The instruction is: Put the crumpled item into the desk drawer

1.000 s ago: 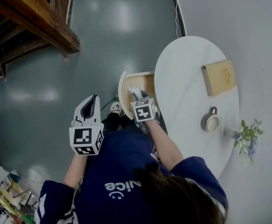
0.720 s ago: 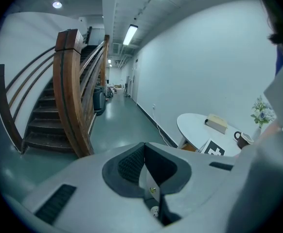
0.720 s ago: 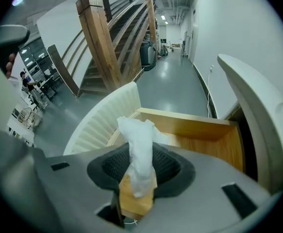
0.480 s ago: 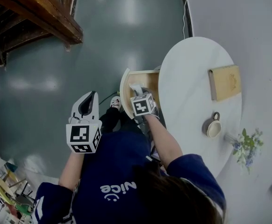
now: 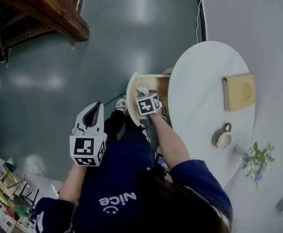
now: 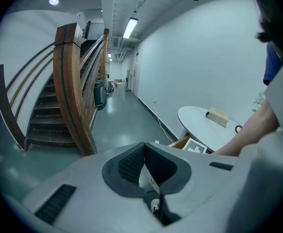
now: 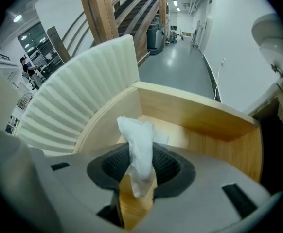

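Crumpled item (image 7: 137, 140), white and papery: hangs clamped in right claw (image 7: 141, 168), jaws partly closed on it, over wooden bottom of pulled-out drawer (image 7: 200, 118) under round white counter (image 5: 204, 101). Off to the side, left claw (image 6: 145, 159): jaws together, holding nothing, well apart from drawer, above grey floor (image 5: 59, 81).

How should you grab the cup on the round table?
Probably by the rim, coming straight down from above. The cup stands upright with its mouth open, so one jaw can slip inside and one stay outside. Its handle is a small loop, likely too tight for a jaw.
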The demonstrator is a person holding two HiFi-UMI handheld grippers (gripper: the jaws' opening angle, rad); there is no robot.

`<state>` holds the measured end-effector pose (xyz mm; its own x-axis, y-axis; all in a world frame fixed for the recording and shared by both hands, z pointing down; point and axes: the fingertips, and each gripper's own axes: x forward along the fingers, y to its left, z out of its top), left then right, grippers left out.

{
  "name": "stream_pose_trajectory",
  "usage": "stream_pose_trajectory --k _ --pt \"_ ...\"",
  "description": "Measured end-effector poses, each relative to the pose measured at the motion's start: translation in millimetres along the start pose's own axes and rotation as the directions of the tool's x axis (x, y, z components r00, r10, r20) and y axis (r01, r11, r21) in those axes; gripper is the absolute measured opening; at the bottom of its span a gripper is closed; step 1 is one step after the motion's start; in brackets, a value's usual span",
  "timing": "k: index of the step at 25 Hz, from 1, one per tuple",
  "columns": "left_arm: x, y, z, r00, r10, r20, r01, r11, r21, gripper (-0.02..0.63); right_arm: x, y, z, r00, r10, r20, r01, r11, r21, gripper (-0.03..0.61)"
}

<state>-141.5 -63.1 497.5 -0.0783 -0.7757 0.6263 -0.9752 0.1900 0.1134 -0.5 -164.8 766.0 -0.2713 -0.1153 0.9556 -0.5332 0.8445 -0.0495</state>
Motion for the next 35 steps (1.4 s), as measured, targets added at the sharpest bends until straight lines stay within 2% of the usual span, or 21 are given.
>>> stream_pose_trajectory --k 4,11,19,22,24,26,29,32,35 --pt "-1 2 0 1.0 0.014 -0.004 -0.014 1.0 0.0 0.005 16 3 -20 0.997 0.01 -0.08 -0.01 1.0 0.003 0.146" --pt "-1 9 -4 0.999 0.035 -0.018 -0.035 0.999 0.004 0.005 32 2 -31 0.993 0.024 -0.115 -0.027 0.999 -0.026 0.149" --pt "1 -6 -16 0.998 -0.003 -0.056 0.005 0.999 0.039 0.005 44 6 -31 0.982 0.081 -0.169 -0.079 0.997 0.02 0.169" --pt "4 -12 -15 0.999 -0.015 -0.052 0.018 0.998 0.066 0.005 43 7 -30 0.984 0.096 -0.148 -0.091 0.995 0.04 0.198" --pt "5 -12 -13 0.999 -0.02 -0.047 0.023 0.998 0.066 0.005 40 9 -30 0.984 0.116 -0.133 -0.106 0.991 0.079 0.276" --pt "6 -11 -11 0.999 -0.021 -0.043 0.024 0.998 0.064 0.005 35 11 -33 0.981 0.133 -0.142 -0.119 0.988 0.103 0.3" --pt "5 -8 -8 0.999 -0.025 -0.033 0.027 0.998 0.062 0.005 27 10 -29 0.984 0.128 -0.124 -0.11 0.984 0.139 0.316" --pt "7 -11 -6 0.999 -0.036 -0.021 0.037 0.998 0.057 0.005 18 10 -12 0.989 0.145 -0.031 -0.137 0.973 0.188 0.322" --pt "9 -16 -2 0.998 -0.058 -0.007 0.059 0.997 0.056 0.005 2 7 -11 0.991 0.132 -0.025 -0.124 0.971 0.207 0.322"
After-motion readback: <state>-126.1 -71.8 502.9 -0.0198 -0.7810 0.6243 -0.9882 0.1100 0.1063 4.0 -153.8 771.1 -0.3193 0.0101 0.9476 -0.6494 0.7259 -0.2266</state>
